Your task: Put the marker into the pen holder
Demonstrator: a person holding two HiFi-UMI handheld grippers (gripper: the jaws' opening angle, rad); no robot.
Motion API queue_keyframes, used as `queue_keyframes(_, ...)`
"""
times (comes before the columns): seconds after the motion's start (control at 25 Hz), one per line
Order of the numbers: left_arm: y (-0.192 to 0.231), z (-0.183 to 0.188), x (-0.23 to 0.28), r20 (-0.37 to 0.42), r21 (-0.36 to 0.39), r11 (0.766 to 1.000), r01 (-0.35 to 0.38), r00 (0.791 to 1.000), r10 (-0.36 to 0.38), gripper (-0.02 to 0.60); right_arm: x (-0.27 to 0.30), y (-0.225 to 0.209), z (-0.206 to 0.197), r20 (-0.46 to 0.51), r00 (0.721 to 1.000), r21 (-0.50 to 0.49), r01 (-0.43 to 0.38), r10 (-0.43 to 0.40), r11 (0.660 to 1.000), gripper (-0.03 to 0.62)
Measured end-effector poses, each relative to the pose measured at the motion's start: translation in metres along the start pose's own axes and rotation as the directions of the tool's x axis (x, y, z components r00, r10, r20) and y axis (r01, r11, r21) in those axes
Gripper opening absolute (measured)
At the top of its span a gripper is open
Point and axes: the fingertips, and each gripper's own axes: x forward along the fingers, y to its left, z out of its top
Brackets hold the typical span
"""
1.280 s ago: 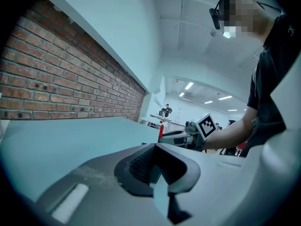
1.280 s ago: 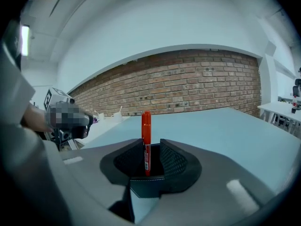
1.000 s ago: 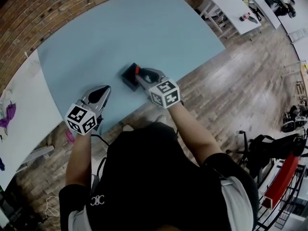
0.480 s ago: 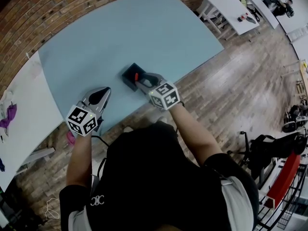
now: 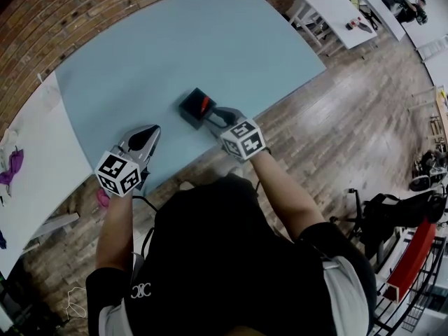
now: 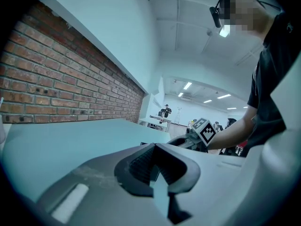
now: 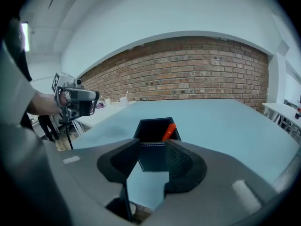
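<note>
A black square pen holder (image 5: 196, 108) stands on the light blue table (image 5: 175, 40) near its front edge. The red marker (image 5: 205, 104) leans inside it, tip up; in the right gripper view the marker (image 7: 169, 131) rests against the right wall of the holder (image 7: 155, 131). My right gripper (image 5: 215, 115) sits just in front of the holder, open, with nothing between its jaws (image 7: 153, 157). Off to the left, my left gripper (image 5: 147, 137) hovers over the table edge, shut and empty (image 6: 154, 166).
The table's front edge runs just under both grippers, with wooden floor (image 5: 350, 117) beyond it. A white table (image 5: 28, 159) adjoins on the left, another white table (image 5: 336, 12) stands far right. A brick wall (image 7: 188, 79) backs the table.
The right gripper has let go of the marker, which now rests in the holder, and has drawn back a little toward me. The left gripper has stayed put.
</note>
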Motion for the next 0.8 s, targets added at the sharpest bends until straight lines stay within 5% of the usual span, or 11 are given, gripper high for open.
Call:
queue_keyframes(0.44,0.006,0.002,0.004,0.009,-0.001,1.000,0.014,1.000,-0.014,0.005,-0.035,-0.014,0.059,0.218,0.971,0.027,0.096,-0.100,0.995,0.097)
queue_keyframes(0.8,0.008,0.007,0.004,0.016,0.001,1.000,0.002,1.000,-0.002,0.005,-0.077,-0.010,0.111,0.407,0.898,0.042,0.164,-0.166,0.986,0.009)
